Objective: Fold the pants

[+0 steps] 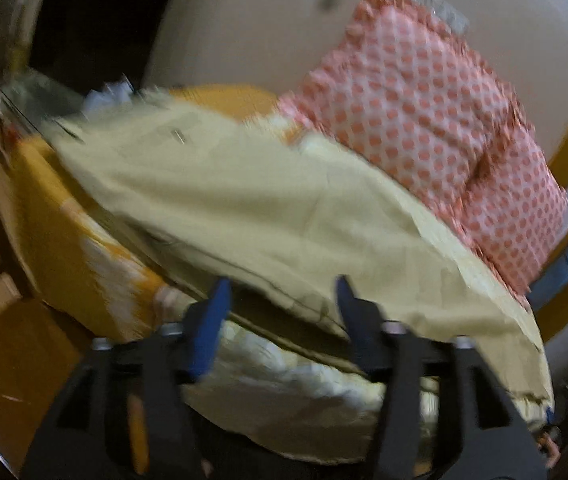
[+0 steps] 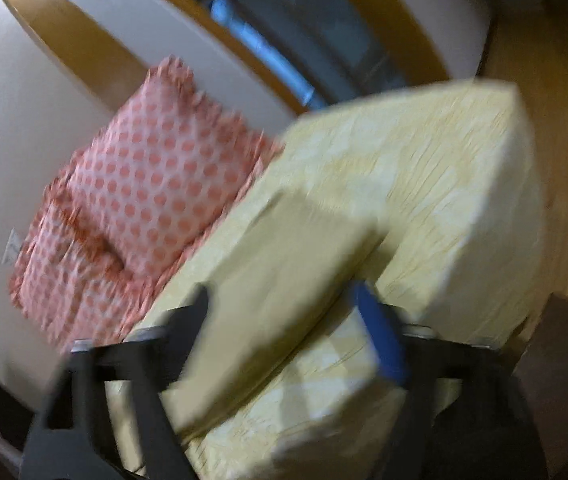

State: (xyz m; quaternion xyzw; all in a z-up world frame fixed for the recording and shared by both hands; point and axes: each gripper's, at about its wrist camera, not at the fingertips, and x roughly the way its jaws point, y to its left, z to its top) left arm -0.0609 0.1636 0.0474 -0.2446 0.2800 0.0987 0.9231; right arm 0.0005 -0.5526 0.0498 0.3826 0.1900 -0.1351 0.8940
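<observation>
Pale cream-yellow pants (image 1: 252,200) lie spread across a bed in the left wrist view, blurred by motion. My left gripper (image 1: 282,300) is open, its blue-padded fingers (image 1: 208,320) just in front of the pants' near edge, holding nothing. In the right wrist view a leg of the pants (image 2: 284,264) runs between the fingers of my right gripper (image 2: 284,312). The jaws stand wide apart, one blue pad (image 2: 380,336) showing on the right. The frame is too blurred to tell whether the cloth touches the pads.
A pink polka-dot pillow (image 1: 436,128) lies at the bed's head against a white wall (image 1: 252,28); it also shows in the right wrist view (image 2: 152,200). An orange sheet (image 1: 68,240) hangs over the bed's left side. A pale yellow bedsheet (image 2: 444,200) covers the mattress. Wooden floor (image 2: 564,160) lies right.
</observation>
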